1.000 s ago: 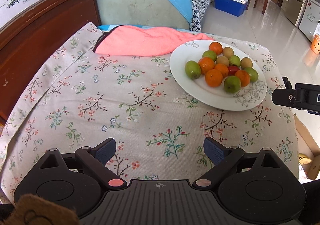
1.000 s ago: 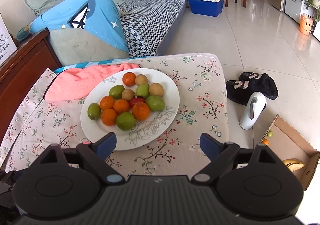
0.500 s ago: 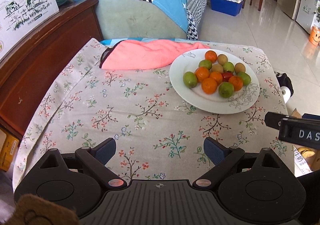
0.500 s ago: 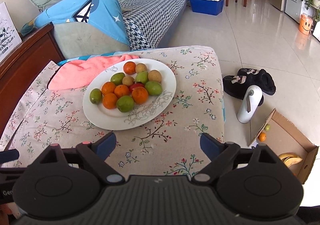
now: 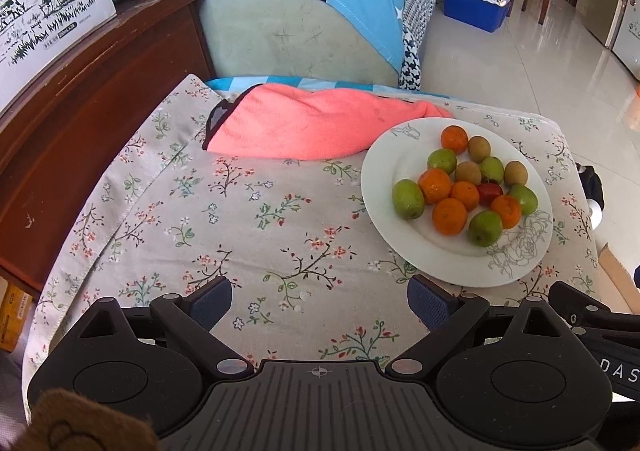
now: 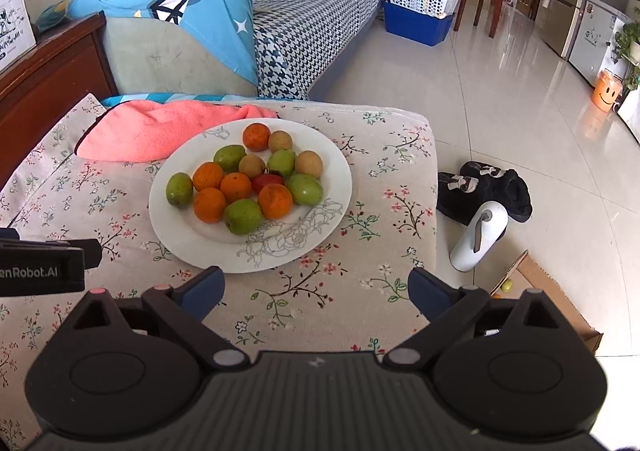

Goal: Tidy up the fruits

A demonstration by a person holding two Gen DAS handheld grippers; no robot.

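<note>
Plate (image 6: 328,171) of fruit (image 6: 244,181) on floral desk (image 5: 240,219) beside pink cloth (image 5: 304,127), left gripper (image 5: 320,301) released, empty, right gripper (image 6: 316,287) just widened, empty, only right view shows slippers (image 6: 484,191), floor box (image 6: 560,307)

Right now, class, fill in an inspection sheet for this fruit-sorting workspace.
Surface: floral cloth, mostly bare.
Job's things: white plate with a pile of orange, green, tan and one red fruit.
Clutter: pink towel touching the plate's far rim.
Grippers: left gripper open, empty; right gripper open, empty, jaws just widened.
Cables: nothing seen.
Surroundings: cardboard box, slippers, white bottle on the floor.
</note>
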